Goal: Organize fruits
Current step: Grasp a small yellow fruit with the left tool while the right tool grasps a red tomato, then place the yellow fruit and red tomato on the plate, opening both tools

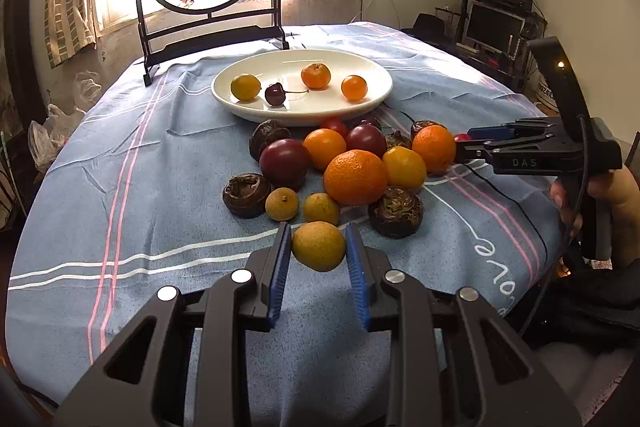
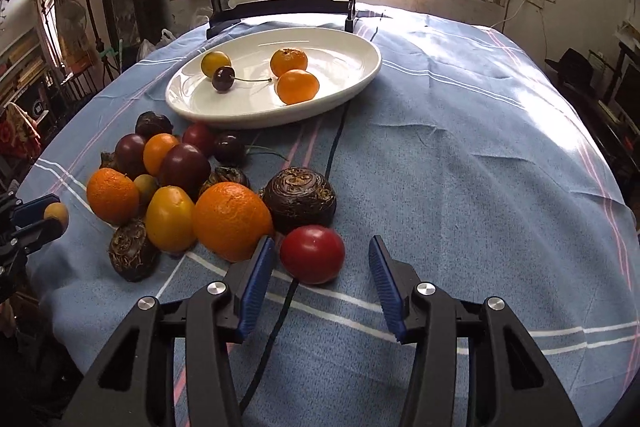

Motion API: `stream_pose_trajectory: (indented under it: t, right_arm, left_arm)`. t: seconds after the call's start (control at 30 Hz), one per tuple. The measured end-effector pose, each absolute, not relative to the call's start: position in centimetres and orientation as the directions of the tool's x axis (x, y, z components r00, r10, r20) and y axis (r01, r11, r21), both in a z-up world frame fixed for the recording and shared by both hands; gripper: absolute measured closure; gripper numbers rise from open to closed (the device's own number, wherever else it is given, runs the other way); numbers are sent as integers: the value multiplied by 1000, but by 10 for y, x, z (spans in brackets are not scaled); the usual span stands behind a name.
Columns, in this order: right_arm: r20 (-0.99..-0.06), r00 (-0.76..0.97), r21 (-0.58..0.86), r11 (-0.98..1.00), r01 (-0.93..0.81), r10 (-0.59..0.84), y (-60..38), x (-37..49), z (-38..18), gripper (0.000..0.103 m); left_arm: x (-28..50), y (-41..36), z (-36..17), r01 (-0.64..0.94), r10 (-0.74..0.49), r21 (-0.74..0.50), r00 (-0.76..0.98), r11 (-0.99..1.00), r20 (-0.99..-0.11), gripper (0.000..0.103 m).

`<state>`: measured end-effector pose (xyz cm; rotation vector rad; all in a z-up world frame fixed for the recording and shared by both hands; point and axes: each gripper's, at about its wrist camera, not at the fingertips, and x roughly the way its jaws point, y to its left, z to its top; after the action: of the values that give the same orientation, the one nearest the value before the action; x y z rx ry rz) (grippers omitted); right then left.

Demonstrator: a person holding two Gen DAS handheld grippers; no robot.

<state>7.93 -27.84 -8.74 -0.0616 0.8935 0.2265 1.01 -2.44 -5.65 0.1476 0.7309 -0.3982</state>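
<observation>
Left gripper [image 1: 318, 247] has its pads clamped on a small tan-yellow fruit [image 1: 318, 245], apparently lifted just off the cloth near the pile's front edge, so that's mid-pick. Next it probably needs carrying over the heap to the white plate [image 1: 376, 95] (four pieces sit there already). Right gripper [image 2: 322, 261] is spread wide around a red tomato [image 2: 312, 254], not touching; it needs to squeeze in gently.

Left gripper [image 1: 319, 247] clamped, right gripper [image 2: 322, 261] spread wide
</observation>
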Motion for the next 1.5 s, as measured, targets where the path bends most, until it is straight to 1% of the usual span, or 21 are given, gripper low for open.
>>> stream_pose_trajectory:
  t: [0.03,0.07,0.13,0.27,0.6,0.87,1.0,1.13,1.3,1.4,1.5]
  right_arm:
    - [-795,574,75,971,-226,195,-280,84,-91,66]
    - [-801,558,108,968,-225,219,-282,86,-93,71]
    - [-787,577,106,970,-219,217,-282,82,-91,71]
    - [-740,622,151,965,-214,254,-287,67,-81,71]
    - [-632,699,251,942,-224,335,-315,47,-37,71]
    - [-641,672,258,929,-265,370,-303,46,-46,71]
    - [-632,675,262,924,-277,381,-300,56,-37,71]
    - [-615,681,262,917,-301,399,-294,87,-14,71]
    - [-611,680,278,915,-293,404,-286,152,5,71]
    - [-639,661,292,919,-265,394,-279,199,-4,71]
    - [-679,631,286,927,-241,374,-270,235,-24,71]
  left_arm:
    - [10,-24,-56,402,-300,-6,675,916,-674,76]
    - [11,-23,-56,400,-299,-6,676,917,-674,76]
    - [10,-21,-54,393,-296,-6,681,919,-670,76]
    - [10,-16,-50,382,-294,-13,688,924,-664,76]
    - [14,-11,-34,384,-323,-43,705,922,-631,76]
    - [16,-11,-38,377,-321,-51,700,925,-638,76]
    - [25,-14,-31,388,-336,-60,699,920,-631,76]
    - [54,-23,-12,410,-358,-61,704,910,-614,76]
    - [126,-41,15,425,-391,-89,705,901,-592,76]
    - [183,-56,17,422,-400,-120,676,899,-619,76]
    - [235,-69,3,397,-389,-149,638,906,-665,76]
